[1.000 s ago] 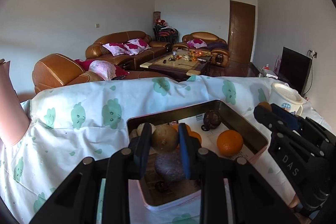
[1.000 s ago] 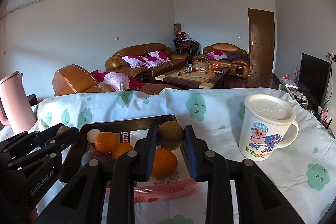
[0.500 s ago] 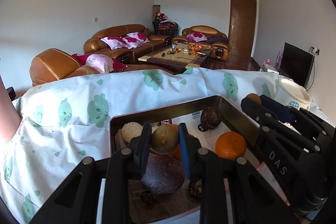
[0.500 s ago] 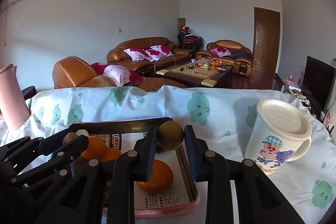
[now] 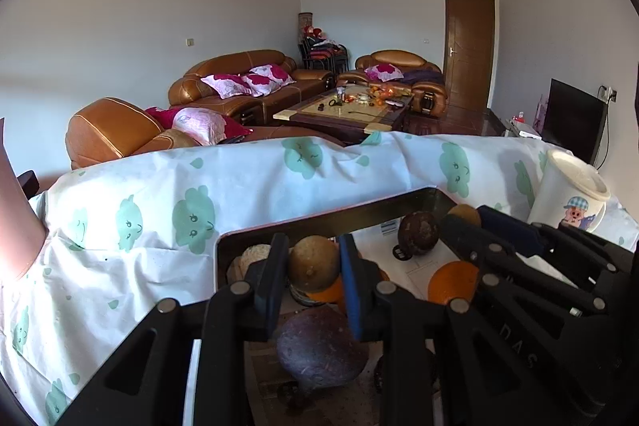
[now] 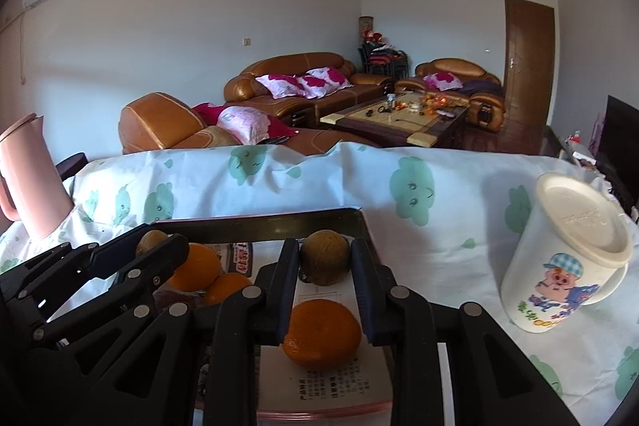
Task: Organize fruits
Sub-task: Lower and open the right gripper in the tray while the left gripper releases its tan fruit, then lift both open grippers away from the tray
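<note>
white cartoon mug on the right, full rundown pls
The white mug is glossy, ceramic-looking, capped with a cream lid bearing faint embossed marks. Its side carries a cartoon pig in a blue checked cap over coloured lettering. A handle shows on its far-right side. It stands on the cloud-print cloth, right of the tray, apart from both hand-held grippers.

Not much I can actually read here. My right gripper has "DAS" on its side, at about 4 o'clock from my left cam. The mug and the paper in the tray carry Chinese print, too small to make out.
</note>
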`<state>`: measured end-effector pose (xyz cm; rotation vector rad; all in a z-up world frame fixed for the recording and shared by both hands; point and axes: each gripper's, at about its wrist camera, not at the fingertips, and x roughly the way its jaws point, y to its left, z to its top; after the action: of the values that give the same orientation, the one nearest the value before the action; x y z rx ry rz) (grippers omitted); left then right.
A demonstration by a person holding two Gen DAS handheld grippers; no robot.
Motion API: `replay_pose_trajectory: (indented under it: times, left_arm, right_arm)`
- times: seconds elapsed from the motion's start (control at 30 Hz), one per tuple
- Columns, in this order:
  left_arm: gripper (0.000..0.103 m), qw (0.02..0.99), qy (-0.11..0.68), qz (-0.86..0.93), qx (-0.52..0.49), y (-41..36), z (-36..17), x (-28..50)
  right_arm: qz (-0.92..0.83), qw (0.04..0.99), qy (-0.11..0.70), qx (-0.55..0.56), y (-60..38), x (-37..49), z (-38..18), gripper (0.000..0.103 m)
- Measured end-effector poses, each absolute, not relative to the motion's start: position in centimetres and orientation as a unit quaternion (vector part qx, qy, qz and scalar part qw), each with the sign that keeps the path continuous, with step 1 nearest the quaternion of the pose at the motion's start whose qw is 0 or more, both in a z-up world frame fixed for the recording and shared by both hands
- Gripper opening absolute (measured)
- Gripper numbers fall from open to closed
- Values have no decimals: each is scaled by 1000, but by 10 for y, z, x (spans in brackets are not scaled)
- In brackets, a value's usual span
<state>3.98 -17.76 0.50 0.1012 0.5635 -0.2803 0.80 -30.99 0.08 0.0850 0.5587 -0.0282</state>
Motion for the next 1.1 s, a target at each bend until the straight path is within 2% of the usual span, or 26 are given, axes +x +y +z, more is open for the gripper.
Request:
replay_pose_trajectory:
  times: [0.1,0.17,0.23,0.27,0.3,0.37,0.43,0.53,0.7,1.1]
  left_arm:
    - [30,952,271,-131,49,-176,5,37]
    - [39,955,265,-120,53,-174,6,35]
    - [64,958,262,-104,51,-169,6,33]
    - [70,960,261,-96,46,-165,7,32]
    - [80,961,257,-91,38,-160,8,30]
    - [91,965,248,-80,21,-150,11,25]
    - [102,968,240,-72,5,-141,14,21]
    - [103,970,231,-74,-7,-133,17,13]
    - [103,974,213,-71,13,-131,17,-7]
    - [103,981,177,-71,19,-118,17,-50]
  right_arm:
    - [20,952,300,62,-309,15,-6,29]
    - [31,949,303,80,-312,15,-8,29]
    - [32,947,305,96,-316,15,-11,29]
    - [32,947,303,103,-318,14,-11,29]
    - [33,947,299,110,-320,12,-10,30]
    - [33,950,285,120,-323,6,-8,39]
    - [20,956,265,123,-327,-2,-4,58]
    - [6,966,223,133,-330,-16,3,77]
    - [-29,982,147,113,-323,-45,16,81]
    - [-82,992,65,75,-303,-102,30,86]
